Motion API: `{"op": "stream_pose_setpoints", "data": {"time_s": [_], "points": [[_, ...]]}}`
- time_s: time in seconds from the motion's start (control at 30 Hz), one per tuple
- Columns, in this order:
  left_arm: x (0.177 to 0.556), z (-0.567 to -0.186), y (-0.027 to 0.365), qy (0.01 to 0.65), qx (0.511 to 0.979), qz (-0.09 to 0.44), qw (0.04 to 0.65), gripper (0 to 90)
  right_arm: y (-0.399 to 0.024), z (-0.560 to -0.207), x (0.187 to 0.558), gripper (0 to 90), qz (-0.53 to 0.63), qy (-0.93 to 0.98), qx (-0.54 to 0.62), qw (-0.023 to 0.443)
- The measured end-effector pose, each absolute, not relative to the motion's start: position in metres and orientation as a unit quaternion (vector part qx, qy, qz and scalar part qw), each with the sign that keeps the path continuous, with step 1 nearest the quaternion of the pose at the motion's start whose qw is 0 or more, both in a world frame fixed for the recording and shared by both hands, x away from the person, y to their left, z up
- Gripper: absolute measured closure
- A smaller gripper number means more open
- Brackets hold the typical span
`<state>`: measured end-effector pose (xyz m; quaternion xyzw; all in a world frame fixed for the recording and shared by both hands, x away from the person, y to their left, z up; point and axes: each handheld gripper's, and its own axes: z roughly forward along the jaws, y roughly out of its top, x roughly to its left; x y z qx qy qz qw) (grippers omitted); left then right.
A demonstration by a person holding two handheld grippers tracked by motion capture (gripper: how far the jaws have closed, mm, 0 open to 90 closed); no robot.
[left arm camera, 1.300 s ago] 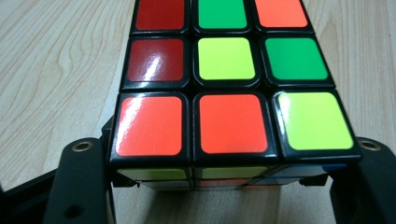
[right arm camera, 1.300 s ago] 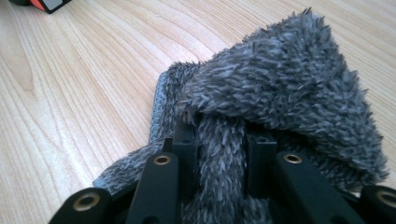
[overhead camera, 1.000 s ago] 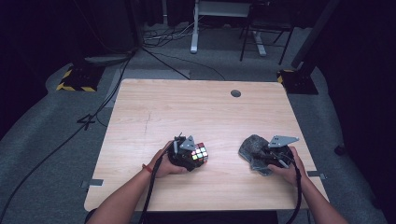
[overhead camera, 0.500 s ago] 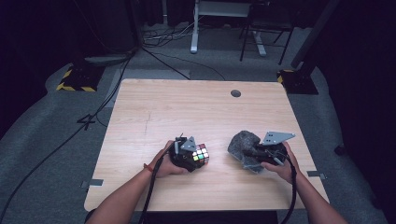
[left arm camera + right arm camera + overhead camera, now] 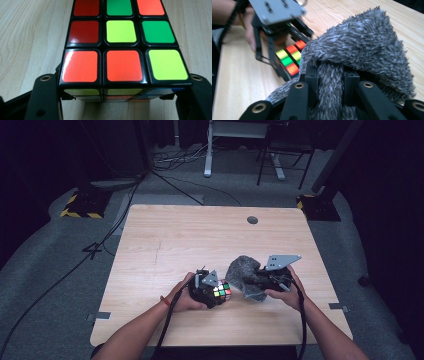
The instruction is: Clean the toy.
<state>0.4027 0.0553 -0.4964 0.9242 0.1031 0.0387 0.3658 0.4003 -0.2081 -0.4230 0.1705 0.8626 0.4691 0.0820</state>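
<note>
The left gripper (image 5: 216,290) has its jaws clamped on either side of the puzzle cube (image 5: 123,47), whose top face shows red, orange, green and yellow stickers. The right gripper (image 5: 329,82) pinches a fold of the grey furry cloth (image 5: 364,52), which bunches up over its jaws. Cube and cloth sit close together near the front edge of the wooden table (image 5: 200,235).
</note>
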Motion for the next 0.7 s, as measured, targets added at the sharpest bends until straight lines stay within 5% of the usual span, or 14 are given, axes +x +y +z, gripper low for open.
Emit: {"op": "stream_pose_setpoints", "data": {"time_s": [0.47, 0.7], "points": [[0.403, -0.467, 0.032, 0.082, 0.921, 0.085, 0.37, 34.0, -0.179, -0.414, 0.401, 72.3, 0.469, 0.869, 0.148, 0.05], [0.402, -0.467, 0.034, 0.084, 0.921, 0.086, 0.37, 34.0, -0.166, -0.413, 0.396, 72.3, 0.449, 0.878, 0.143, 0.082]]}}
